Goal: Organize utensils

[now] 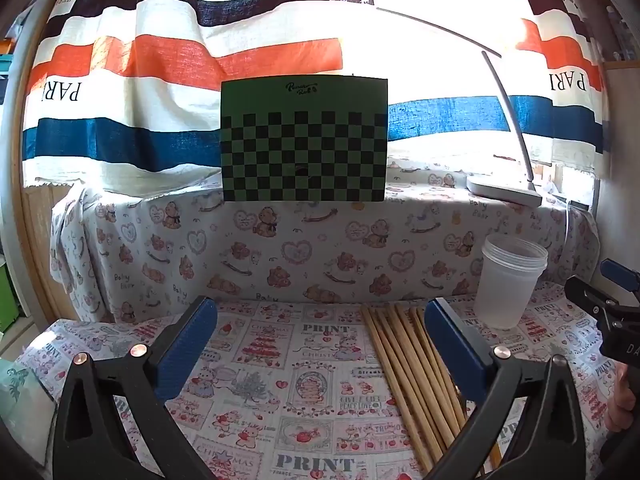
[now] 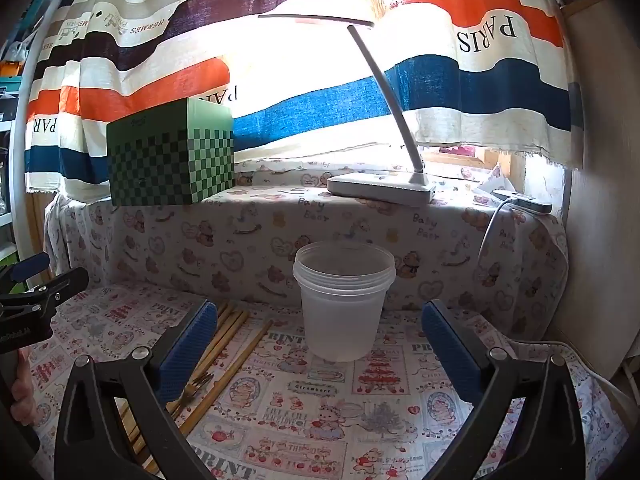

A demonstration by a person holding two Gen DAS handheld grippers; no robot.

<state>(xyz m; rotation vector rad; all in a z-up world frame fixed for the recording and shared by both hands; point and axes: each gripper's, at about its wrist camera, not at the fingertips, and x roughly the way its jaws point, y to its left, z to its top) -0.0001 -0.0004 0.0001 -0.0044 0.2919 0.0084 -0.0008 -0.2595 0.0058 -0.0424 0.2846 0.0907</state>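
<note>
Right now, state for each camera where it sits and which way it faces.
Left wrist: on the left tongs, open, facing the green checkered box; chopsticks below; right tongs at the right edge.
Right wrist: on the right tongs, open, facing the plastic cup; left tongs at the left edge.
Shared: cup, chopsticks, box, lamp.

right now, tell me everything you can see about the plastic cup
The cup is a translucent, frosted-looking plastic tub, round and slightly tapered toward the base, with ridged bands around its rim. It has no lid and looks empty. It stands upright on the printed tablecloth, near the cloth-covered ledge behind it. The chopsticks lie apart to its left. Nothing touches it but the cloth; both grippers are clear of it.
</note>
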